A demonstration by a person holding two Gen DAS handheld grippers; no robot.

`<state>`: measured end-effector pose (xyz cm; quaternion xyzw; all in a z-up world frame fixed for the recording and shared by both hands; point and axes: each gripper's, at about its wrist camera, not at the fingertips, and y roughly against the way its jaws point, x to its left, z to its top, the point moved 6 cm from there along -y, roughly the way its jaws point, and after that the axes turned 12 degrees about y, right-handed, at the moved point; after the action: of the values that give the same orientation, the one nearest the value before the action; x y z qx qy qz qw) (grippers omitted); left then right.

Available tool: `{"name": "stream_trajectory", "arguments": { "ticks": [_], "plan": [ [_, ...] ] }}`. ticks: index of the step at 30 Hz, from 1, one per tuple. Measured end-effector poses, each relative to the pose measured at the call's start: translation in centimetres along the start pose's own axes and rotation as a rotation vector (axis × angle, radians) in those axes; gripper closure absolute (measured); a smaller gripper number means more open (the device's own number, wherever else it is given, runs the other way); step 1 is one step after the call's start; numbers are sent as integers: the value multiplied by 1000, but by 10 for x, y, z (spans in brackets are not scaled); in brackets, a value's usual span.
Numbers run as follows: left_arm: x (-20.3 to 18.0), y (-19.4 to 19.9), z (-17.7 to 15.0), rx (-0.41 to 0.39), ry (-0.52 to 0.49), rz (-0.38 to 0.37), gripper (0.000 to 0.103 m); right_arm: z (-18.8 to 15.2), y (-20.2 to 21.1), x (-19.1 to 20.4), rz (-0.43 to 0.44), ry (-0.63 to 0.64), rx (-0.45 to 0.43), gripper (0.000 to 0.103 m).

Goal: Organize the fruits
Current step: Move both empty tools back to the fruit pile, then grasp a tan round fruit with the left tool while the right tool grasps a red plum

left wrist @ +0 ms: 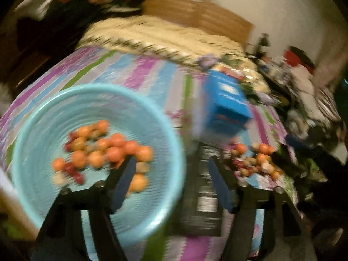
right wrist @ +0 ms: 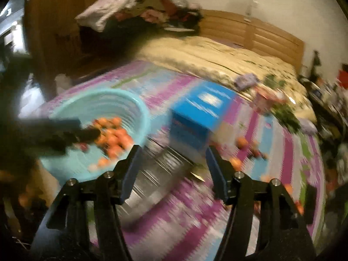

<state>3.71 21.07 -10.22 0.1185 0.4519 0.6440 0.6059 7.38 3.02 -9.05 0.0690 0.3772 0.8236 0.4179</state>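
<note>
Each view is taken from a hand-held gripper, aimed forward and down, close over the striped bed [left wrist: 152, 74]. The blue bowl [left wrist: 39, 117] and blue box [right wrist: 202, 113] are seen in both.

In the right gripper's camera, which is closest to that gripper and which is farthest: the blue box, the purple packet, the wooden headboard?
1. Blue box, just ahead of the right gripper.
2. Purple packet, farther back, right.
3. Wooden headboard, at the back.

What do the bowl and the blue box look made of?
Bowl: likely moulded plastic, pale turquoise, with ridged rings round the inside wall. Blue box: probably printed cardboard, with flat faces, sharp edges and white print. Blur leaves the finish of both uncertain.
</note>
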Motion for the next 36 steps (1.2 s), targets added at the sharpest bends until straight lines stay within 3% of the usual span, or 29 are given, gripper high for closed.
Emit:
{"name": "stream_trajectory", "arguments": {
  "ticks": [8, 15, 17, 24, 36],
  "plan": [
    [-115, -51, -57, 110, -176, -155, 30, -128, 6, -74, -96, -176, 135, 39],
    [-159, -118, -117, 253, -195, -229, 32, -223, 8, -131, -113, -406, 239, 40],
    [-168, -148, -131, 292, -186, -227, 47, -240, 8, -137, -106, -438, 250, 40],
    [-169, -216, -149, 320, -198, -146, 66, -277, 9, -158, -96, -500, 250, 40],
    [-169, -244, -143, 285, -205, -112, 66, -277, -10, -165, -48, -508, 215, 42]
  ]
}}
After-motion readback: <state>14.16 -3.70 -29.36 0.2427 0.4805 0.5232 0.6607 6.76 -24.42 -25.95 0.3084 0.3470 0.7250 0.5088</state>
